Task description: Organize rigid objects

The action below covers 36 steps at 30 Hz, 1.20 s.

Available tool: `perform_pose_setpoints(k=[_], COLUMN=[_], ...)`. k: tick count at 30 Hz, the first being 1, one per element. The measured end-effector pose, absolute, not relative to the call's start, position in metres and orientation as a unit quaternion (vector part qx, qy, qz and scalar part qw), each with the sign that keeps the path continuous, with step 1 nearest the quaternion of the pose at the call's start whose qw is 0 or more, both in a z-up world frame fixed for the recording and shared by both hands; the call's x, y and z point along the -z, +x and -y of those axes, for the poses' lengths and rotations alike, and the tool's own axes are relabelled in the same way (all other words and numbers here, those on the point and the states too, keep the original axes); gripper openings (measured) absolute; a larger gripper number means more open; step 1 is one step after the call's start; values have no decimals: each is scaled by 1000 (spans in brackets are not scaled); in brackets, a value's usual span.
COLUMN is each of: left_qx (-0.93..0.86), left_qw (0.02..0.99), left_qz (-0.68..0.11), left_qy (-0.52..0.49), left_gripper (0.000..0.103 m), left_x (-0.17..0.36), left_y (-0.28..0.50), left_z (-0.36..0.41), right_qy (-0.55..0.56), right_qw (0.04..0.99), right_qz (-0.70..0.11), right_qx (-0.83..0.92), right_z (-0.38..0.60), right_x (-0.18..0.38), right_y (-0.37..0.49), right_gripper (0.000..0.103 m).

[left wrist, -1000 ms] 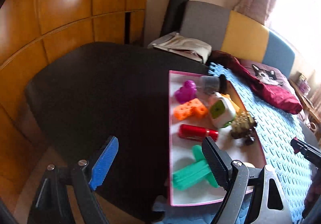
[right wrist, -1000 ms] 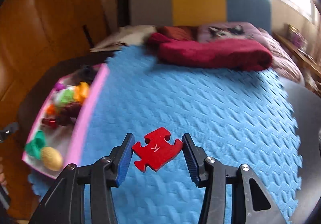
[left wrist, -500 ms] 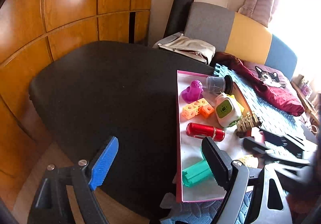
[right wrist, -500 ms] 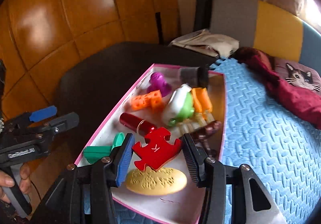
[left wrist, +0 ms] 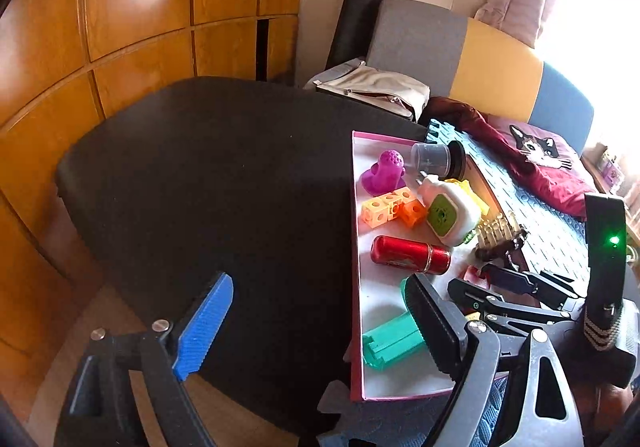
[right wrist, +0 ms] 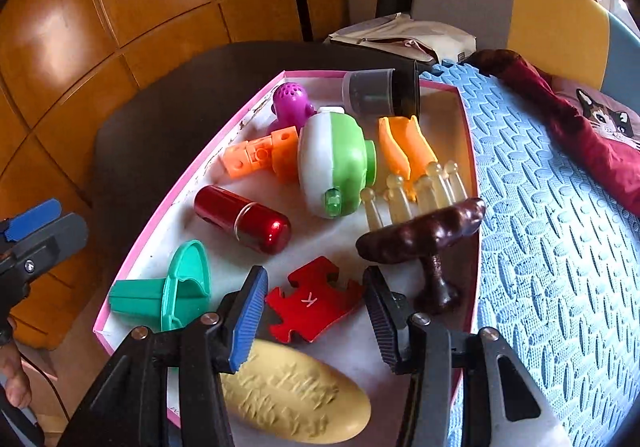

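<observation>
The right tongs [right wrist: 316, 311] had just been opening, and the red puzzle piece [right wrist: 310, 301] lay loose between them inside the pink tray [right wrist: 188, 177], beside the red tube [right wrist: 242, 219]. The left tongs [left wrist: 320, 327] stood wide and empty. Most toys seemed tidied already

Right gripper [right wrist: 314, 299] over near end of pink-rimmed tray [right wrist: 192, 175]; jaws have just been opening. Red puzzle piece [right wrist: 310, 301], marked K, between the pads with a gap on each side. Just nearer: yellow oval [right wrist: 296, 395]. Left: green scoop [right wrist: 176, 287]. Farther in: red cylinder [right wrist: 244, 219], green-white device [right wrist: 334, 163]. Right of tray: blue foam mat [right wrist: 552, 231].
</observation>
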<state>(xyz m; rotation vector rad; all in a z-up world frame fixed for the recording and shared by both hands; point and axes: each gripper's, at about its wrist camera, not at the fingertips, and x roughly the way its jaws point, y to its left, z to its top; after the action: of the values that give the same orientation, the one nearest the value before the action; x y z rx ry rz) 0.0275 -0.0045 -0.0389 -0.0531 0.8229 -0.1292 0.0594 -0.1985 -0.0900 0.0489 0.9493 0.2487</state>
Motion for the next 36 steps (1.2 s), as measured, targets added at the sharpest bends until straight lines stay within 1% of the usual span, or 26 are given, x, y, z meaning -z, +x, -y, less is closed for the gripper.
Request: perform_pose_setpoints(k=[6,10,11,13,15,18,21,23,26,31,36], left_qx=[61,63,63,63,64,64,70,67,54,34,43], left_qw=[914,914,915,917,920,926,929,931,933,934,938], left_qz=[-401,-400,-399,-394,-385,-371,-364,-359,-357,-356,-343], left_qy=[-22,-16,-14,-13,-11,-10,-9,-5,-3,-1,-20], left_gripper=[91,92,92,99,103,103,103,103,103,103,103], left_x=[39,38,37,34,30,21,14,11,8,8,5], left_y=[27,25,25,23,21,18,14,12,11,8,-1], left_z=[7,10,12,15,18,23,27,28,29,29,26], right_qy=[18,11,2,-16,0,33,69,74,72,105,97], right_qw=[890,900,904,911,920,945,956,955,946,927,934], right_qz=[-441,-422,-415,-403,-385,-324,-286,-286,-315,-359,-342], right_qx=[-116,-106,-99,-84,-75,-25,0,5,8,24,36], right_z=[198,202,203,207,218,242,255,253,247,245,238], right_x=[80,62,55,38,14,-33,-54,-46,-13,42,45], right_y=[51,42,40,38,41,39,27,17,4,-20,-32], right_gripper=[52,52,52,52,52,52,54,60,60,60,60])
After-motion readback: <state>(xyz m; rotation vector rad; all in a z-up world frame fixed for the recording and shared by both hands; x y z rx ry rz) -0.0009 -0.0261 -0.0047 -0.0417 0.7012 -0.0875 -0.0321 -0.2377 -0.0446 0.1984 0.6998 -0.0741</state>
